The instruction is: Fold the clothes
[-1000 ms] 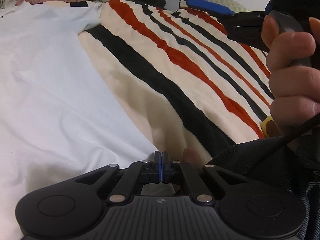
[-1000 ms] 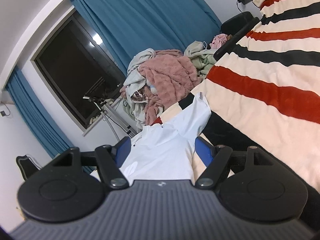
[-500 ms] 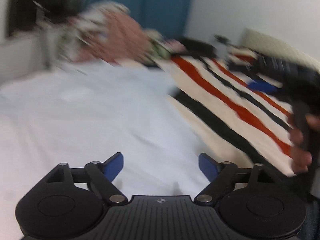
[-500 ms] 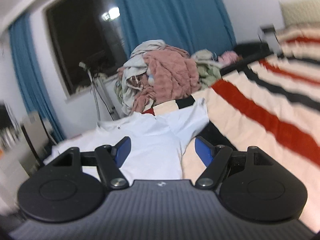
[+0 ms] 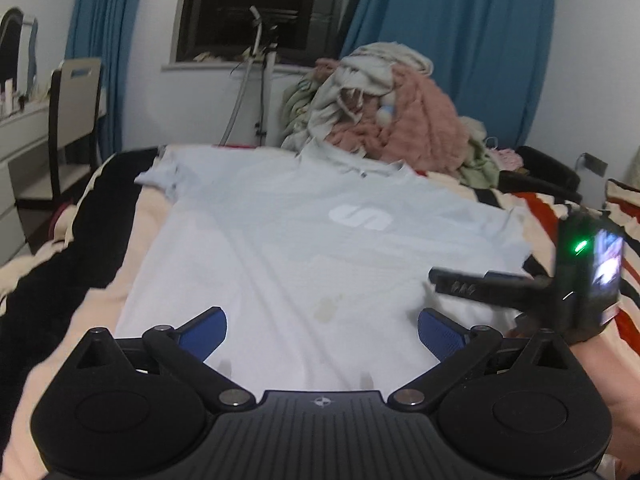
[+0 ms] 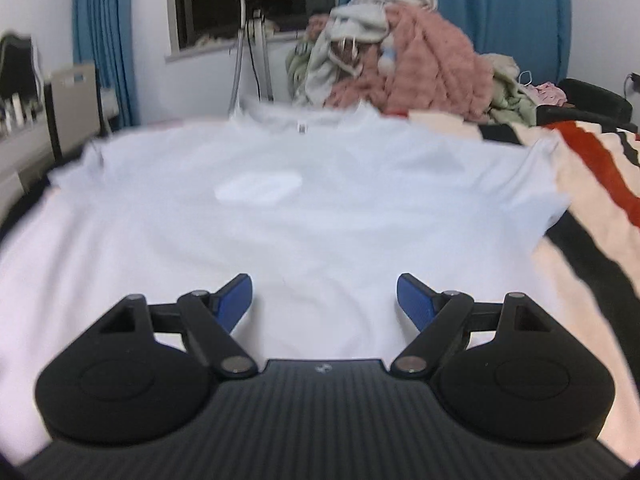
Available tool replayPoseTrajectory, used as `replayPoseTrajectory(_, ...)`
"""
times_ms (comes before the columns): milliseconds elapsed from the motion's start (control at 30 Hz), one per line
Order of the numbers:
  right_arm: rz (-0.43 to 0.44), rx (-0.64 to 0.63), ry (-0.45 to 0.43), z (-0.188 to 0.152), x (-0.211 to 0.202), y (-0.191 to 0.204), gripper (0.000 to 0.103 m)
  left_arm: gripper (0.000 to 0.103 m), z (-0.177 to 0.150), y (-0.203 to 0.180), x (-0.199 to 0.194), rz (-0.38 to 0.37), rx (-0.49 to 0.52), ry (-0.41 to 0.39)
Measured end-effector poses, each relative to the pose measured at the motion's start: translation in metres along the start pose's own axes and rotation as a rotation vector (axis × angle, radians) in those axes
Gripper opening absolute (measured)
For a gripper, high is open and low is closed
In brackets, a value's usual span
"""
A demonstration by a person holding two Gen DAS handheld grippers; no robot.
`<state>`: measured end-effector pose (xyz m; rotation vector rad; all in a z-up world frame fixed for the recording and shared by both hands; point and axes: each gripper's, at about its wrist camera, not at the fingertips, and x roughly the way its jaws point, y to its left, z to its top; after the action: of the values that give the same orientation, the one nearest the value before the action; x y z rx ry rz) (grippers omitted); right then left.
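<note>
Step in hand: you have the pale blue T-shirt [image 5: 304, 240] laid flat, front up, filling the middle of both views; by my reading the spreading is done and no fold is started.
Left gripper [image 5: 322, 330]: its jaws have just been opening and now stand wide, nothing between them, shirt hem just beyond.
Right gripper [image 6: 324, 298]: its jaws have just been opening too; they are spread and hold nothing. In the left view it shows blurred at the right edge.
Next move: you likely need to pinch a sleeve or side edge and carry it across the chest logo [image 5: 360, 217].
Surface: striped bedspread [image 6: 592, 184], cream, red and black, lower right.
Room: heap of unfolded clothes [image 5: 384, 116] upper centre, blue curtains [image 5: 448, 40], dark window [image 5: 256, 4] at top.
</note>
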<state>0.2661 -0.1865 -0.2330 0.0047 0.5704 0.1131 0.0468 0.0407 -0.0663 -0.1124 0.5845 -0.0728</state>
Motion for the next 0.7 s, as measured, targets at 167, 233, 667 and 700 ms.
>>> replayPoseTrajectory(167, 0.024, 0.032, -0.008, -0.020, 0.011, -0.009, 0.083, 0.103, -0.003, -0.007, 0.015, -0.011, -0.004, 0.021)
replayPoseTrajectory(233, 0.019, 0.027, -0.016, -0.021, 0.010, -0.008, 0.083, 0.103, -0.006, -0.012, 0.018, -0.017, -0.001, 0.025)
replayPoseTrajectory(667, 0.085, 0.119, -0.030, -0.023, 0.013, -0.023, 0.084, 0.103, -0.016, -0.019, 0.017, 0.007, 0.023, 0.026)
replayPoseTrajectory(700, 0.092, 0.129, -0.032, -0.023, 0.012, -0.024, 0.084, 0.103, -0.017, -0.020, 0.017, 0.011, 0.026, 0.026)
